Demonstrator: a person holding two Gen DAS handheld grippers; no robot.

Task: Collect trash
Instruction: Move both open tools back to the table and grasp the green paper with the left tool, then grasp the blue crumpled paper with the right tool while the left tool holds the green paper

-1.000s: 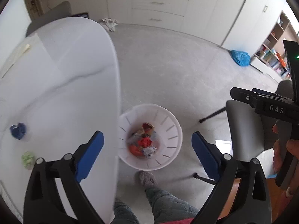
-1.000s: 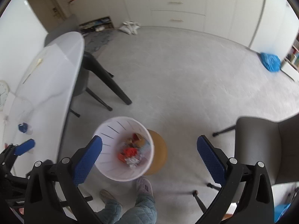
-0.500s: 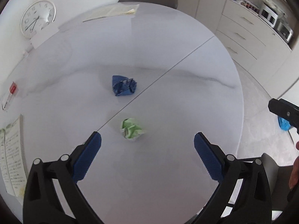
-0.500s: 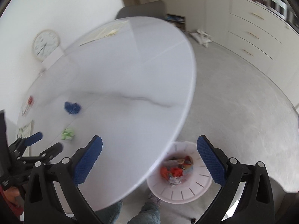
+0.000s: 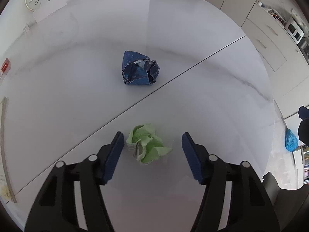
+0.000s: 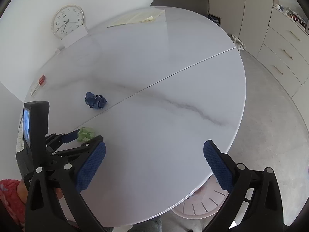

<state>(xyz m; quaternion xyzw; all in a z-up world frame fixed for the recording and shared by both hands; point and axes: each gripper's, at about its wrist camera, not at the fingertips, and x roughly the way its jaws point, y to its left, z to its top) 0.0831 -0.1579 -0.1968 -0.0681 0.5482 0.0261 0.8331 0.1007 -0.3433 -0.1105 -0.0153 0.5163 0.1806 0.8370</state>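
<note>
Left tongs (image 5: pixel 150 150) have just been closing around green wad (image 5: pixel 147 144), not pinching yet; center them first. Right tongs (image 6: pixel 154 163) open, empty.

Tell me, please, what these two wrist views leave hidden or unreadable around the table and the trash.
- White bin: right wrist view, mostly hidden under the table edge; contents unseen.
- Green paper wad: right wrist view, partly covered by the left gripper; whether the pads touch it is unclear.
- Papers: left wrist view, cut off at the frame edge; text unreadable.
- Red-labelled item: too small to identify.
</note>
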